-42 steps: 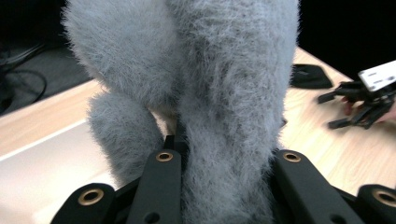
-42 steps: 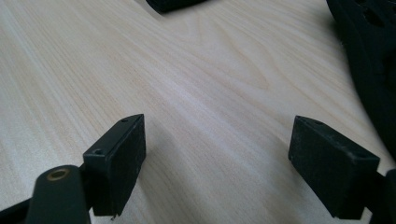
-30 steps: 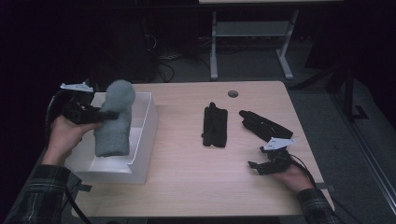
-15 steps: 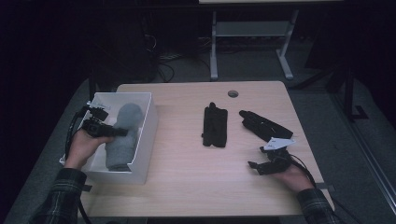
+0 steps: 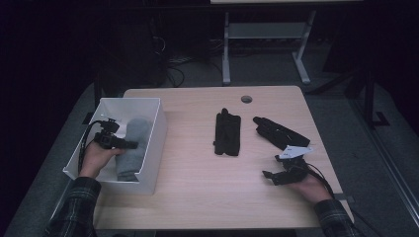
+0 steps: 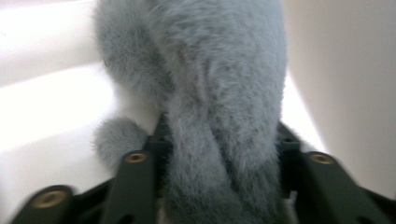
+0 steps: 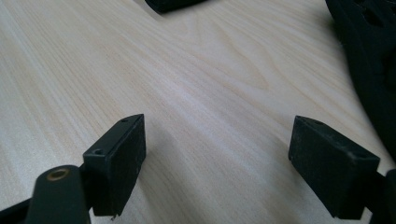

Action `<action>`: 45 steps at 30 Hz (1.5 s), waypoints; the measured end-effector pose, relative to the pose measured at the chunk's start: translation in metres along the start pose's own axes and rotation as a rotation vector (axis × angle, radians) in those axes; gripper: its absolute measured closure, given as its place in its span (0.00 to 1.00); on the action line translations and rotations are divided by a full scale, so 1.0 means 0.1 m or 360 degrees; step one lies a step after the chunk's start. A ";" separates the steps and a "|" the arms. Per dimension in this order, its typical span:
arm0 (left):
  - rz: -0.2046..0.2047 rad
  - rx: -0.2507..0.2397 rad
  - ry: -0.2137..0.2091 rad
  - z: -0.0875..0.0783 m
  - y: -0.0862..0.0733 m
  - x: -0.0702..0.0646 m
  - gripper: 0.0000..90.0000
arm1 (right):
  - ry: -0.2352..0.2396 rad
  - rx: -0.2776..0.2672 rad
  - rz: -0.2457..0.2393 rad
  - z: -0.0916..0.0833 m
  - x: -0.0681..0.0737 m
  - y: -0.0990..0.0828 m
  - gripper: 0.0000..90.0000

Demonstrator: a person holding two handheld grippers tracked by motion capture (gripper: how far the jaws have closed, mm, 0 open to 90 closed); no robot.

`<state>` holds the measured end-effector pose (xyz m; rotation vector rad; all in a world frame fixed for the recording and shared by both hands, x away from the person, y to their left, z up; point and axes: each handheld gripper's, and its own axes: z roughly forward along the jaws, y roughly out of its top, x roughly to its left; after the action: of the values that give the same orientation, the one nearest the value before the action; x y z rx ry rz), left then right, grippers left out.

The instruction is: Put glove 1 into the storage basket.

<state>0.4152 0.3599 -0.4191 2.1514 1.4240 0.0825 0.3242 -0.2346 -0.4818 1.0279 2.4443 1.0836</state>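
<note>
A grey fluffy sock [image 5: 132, 148] is being laid inside the white box [image 5: 157, 129], which stands at the left end of the tabletop [image 5: 197, 163]. In the high view the sock is seen stretched along the box floor, close to the box wall that faces the middle of the tabletop. The left gripper [image 5: 118, 144] is placed inside the box, beside the sock. In the left gripper view the sock [image 6: 219, 116] is found between the two black jaws; these jaws have just been opening, and the fluff is still touched on both sides, so it cannot be told if the sock is pressed or already released.

The right gripper [image 5: 274, 176] is rested on the tabletop far from the box, near the right edge, and its jaws are held wide apart with nothing between them, as the right gripper view shows [image 7: 217, 163]. Two pairs of black gloves [image 5: 227, 132] [image 5: 279, 133] are lying between the box and this gripper.

The sock is judged to be very light, soft and easy to squeeze. It is not fragile and probably not slippery, because the fluff gives grip. It will fold and hang when lifted, so it is best taken at its middle, where the fabric is thick.
</note>
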 end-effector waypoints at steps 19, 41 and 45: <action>0.0051 -0.0182 0.0200 -0.39 0.30 -0.19 0.16 | 0.0000 0.0001 0.0003 0.00 0.00 0.00 0.21; 0.0362 -0.0404 -0.0045 -0.54 0.70 -1.37 0.15 | 0.0001 0.0000 0.0002 0.00 0.00 0.00 0.21; 0.0388 -0.0410 -0.0089 -0.44 0.70 -1.54 0.16 | 0.0002 0.0000 0.0001 0.00 0.00 0.00 0.21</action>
<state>0.3914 0.2247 -0.3115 2.0828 1.0518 0.2785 0.3241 -0.2344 -0.4818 1.0285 2.4451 1.0852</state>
